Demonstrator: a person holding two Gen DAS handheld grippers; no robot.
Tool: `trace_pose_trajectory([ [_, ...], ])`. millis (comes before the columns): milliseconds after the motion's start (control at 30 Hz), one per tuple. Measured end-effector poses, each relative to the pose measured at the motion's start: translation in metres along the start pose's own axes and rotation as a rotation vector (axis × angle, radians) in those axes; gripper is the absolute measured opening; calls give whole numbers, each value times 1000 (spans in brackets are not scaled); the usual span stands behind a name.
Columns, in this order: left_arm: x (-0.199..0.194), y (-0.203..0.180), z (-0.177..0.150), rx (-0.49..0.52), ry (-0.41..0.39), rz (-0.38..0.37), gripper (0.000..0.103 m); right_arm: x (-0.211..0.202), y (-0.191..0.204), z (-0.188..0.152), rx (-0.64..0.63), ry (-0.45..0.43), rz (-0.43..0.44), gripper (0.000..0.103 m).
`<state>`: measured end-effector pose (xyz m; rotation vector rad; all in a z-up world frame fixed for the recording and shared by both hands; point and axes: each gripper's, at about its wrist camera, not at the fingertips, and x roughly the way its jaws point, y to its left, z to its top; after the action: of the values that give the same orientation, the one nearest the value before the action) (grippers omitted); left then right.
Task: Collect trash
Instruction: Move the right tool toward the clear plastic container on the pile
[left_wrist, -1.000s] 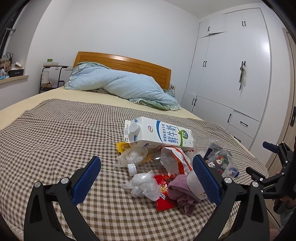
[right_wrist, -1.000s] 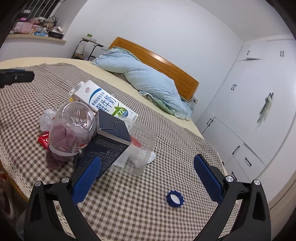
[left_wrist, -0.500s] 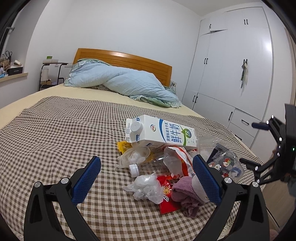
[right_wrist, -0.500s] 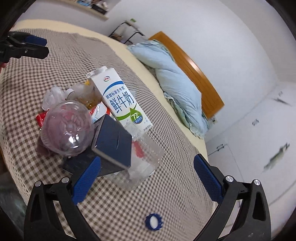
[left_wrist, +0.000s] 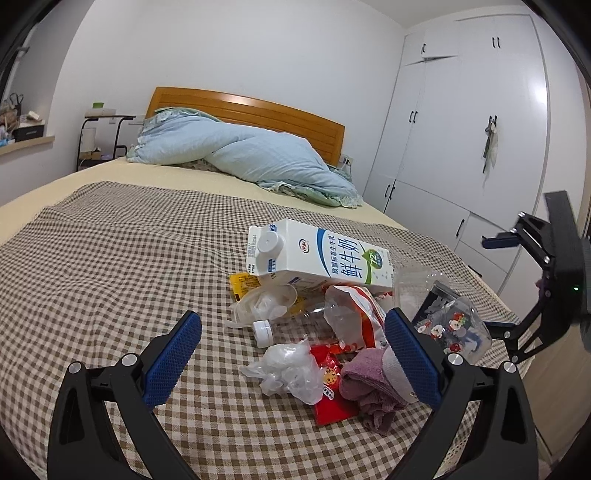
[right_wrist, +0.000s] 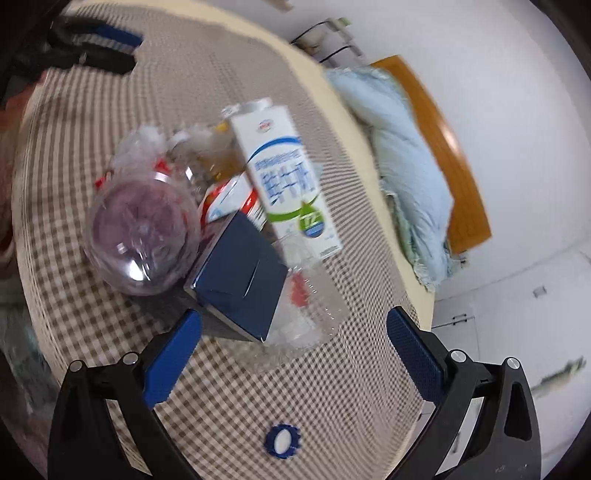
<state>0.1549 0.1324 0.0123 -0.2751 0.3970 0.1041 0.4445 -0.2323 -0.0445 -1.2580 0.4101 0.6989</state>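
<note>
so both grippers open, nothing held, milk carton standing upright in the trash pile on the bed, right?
Not quite: the milk carton is lying on its side across the pile, not upright; the left wrist view shows its cap facing sideways toward the camera. The rest holds: left gripper and right gripper are both open with nothing between the jaws, and the pile sits on the checked bedspread.

The white printed milk carton (left_wrist: 321, 258) looks like smooth paperboard; the brown checked bed cover (left_wrist: 110, 258) is matt woven cloth; the crumpled clear bag (left_wrist: 288, 369) is glossy plastic.
</note>
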Motion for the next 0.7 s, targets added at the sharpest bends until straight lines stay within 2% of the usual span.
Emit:
trace_pose_trajectory([
  [33, 1, -2, -1, 9, 1, 5, 96, 5, 0, -1, -33, 25, 32, 97],
  [167, 4, -3, -3, 30, 8, 18, 96, 14, -8, -10, -66, 88, 58, 97],
  [333, 13, 4, -3, -18, 34, 12, 96, 39, -26, -22, -111, 157, 69, 97],
  [467, 22, 9, -6, -46, 62, 24, 96, 68, -32, -25, -197, 206, 190, 97],
  [600, 28, 11, -8, -43, 76, 35, 96, 99, -37, -24, -290, 240, 225, 97],
  [700, 32, 12, -8, -39, 85, 40, 96, 116, -43, -17, -304, 231, 278, 97],
])
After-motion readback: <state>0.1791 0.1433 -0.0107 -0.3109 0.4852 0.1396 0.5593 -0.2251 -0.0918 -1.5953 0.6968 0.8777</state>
